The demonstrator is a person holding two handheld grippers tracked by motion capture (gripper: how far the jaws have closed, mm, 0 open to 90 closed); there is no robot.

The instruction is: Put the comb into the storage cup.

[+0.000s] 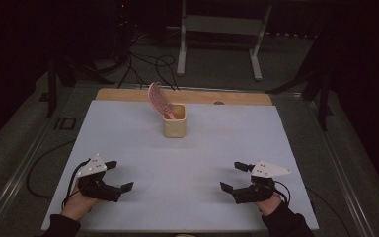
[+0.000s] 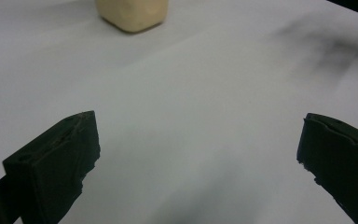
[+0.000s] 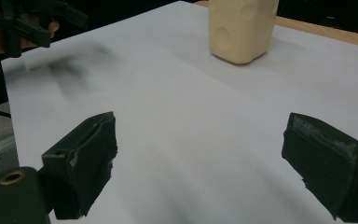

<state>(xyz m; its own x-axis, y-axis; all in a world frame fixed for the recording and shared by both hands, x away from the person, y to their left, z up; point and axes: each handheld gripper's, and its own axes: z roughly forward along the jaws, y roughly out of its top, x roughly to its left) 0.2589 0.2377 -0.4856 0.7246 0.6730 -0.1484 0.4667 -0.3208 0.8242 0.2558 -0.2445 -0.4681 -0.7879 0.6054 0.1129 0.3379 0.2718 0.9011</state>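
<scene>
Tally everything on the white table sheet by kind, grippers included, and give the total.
Black two-jaw grippers: 2, the left gripper and the right gripper, both open.
Cream square plastic cup: 1.
Pink slotted plastic brush standing tilted in the cup: 1.
Total: 4.

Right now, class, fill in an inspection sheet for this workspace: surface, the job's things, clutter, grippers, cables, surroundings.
Surface: white sheet over a wooden table; faint grey smudges in both gripper views.
Job's things: cream cup near the far edge, upright; pink comb stands in it, leaning left.
Clutter: nothing seen.
Grippers: left gripper and right gripper both open, low over the near part of the sheet, holding nothing.
Cables: black cables on the floor beyond the table.
Surroundings: dark room; white frame behind.
</scene>
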